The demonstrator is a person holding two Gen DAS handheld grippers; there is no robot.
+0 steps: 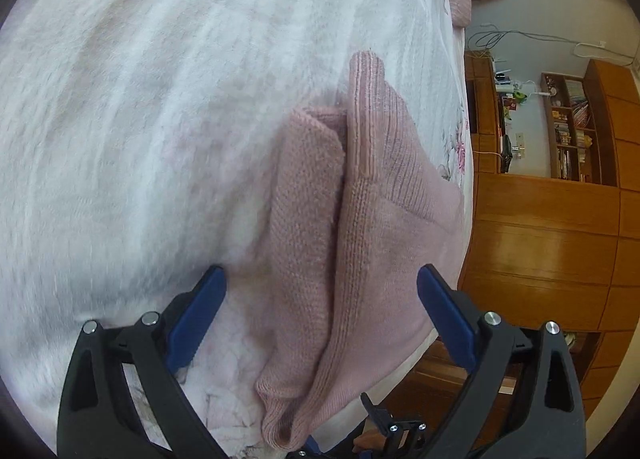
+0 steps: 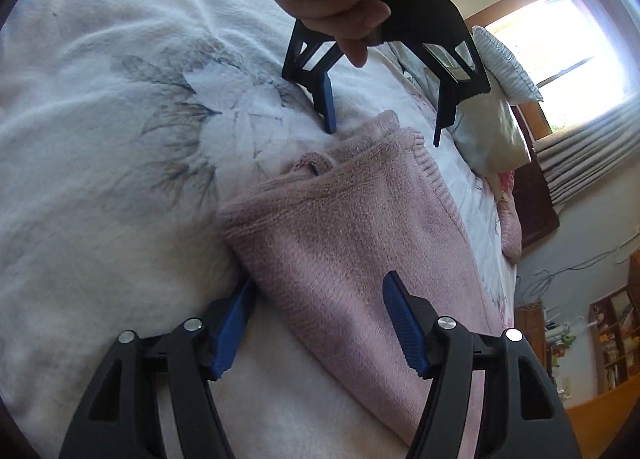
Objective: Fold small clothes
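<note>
Mid-fold: pink knit garment [image 2: 344, 243] partly folded on bed [image 2: 100, 119]. Left gripper [image 1: 320, 283] and right gripper [image 2: 320, 295] fingers spread, straddling cloth. Next: pinch the 12 o'clock edge.

Ribbed pink knit garment [image 1: 360, 219] on fluffy white fleece blanket [image 1: 160, 119]; glossy wood cabinets [image 1: 540, 239].

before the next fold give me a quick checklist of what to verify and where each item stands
1. Left gripper open: ok.
2. Right gripper open: ok.
3. Pink knit garment lying on the white blanket: ok.
4. Garment well clear of the bed edge: not ok; in the left wrist view it lies close to the edge.
5. Layers lined up flat: not ok; a ribbed edge sticks out.
6. Right gripper's lower finger under the fold: cannot tell.
</note>
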